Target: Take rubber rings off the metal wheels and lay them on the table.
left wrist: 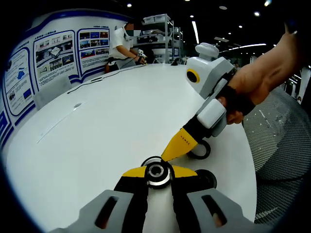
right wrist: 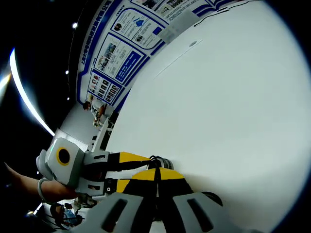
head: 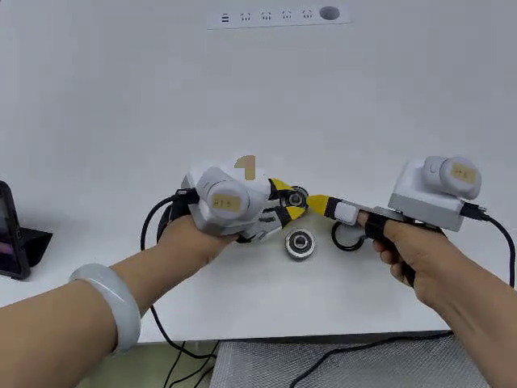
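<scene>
The left gripper [head: 289, 203] clamps a metal wheel [left wrist: 156, 172] just above the counter [head: 242, 105], while the right gripper [left wrist: 166, 155], jaws pressed together, noses at its rubber ring [left wrist: 145, 163]; the peel looks just begun, and next probably calls for hooking and pulling outward.

I'm at what looks like a lab or demo hall: a broad white desk [head: 242, 97] with a power strip [head: 279, 15] at its far edge, blue-framed posters [left wrist: 53, 53] on the wall, and storage racks [left wrist: 158, 31] and ceiling strip lights [left wrist: 195, 31] beyond.
</scene>
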Motion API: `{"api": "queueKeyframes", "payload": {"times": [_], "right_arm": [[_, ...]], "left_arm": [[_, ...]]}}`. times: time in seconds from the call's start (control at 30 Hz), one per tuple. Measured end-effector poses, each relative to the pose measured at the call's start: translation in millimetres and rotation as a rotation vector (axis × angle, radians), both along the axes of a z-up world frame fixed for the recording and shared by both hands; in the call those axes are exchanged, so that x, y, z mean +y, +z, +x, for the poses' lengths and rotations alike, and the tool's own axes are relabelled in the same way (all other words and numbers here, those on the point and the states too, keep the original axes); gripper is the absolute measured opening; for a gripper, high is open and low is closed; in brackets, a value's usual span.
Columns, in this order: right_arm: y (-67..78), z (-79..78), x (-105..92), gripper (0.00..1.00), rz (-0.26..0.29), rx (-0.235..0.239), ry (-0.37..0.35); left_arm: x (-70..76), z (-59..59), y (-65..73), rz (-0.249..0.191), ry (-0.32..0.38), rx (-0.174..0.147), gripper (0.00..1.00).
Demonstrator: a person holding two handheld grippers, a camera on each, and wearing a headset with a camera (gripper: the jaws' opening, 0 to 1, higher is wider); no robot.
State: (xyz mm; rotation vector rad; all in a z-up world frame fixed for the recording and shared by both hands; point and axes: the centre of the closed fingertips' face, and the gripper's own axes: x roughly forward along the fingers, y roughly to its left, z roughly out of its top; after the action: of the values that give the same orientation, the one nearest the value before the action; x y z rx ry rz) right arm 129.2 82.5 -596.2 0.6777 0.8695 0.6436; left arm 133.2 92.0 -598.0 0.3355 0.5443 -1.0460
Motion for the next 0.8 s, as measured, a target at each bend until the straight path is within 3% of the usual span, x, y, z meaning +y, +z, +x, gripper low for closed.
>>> {"api": "queueKeyframes", "payload": {"times": [0.3,0.8], "right_arm": [[1.2,-1.0,-0.4,0.02,0.000,0.000,0.005],[9.7,-2.5,5.2,0.02,0.021,-0.010,0.018]], "left_arm": [[2.6,0.0,7.8,-0.020,0.005,-0.032,0.23],[18.7,-0.5,0.9,-0.027,0.049,-0.019,0.45]]}}
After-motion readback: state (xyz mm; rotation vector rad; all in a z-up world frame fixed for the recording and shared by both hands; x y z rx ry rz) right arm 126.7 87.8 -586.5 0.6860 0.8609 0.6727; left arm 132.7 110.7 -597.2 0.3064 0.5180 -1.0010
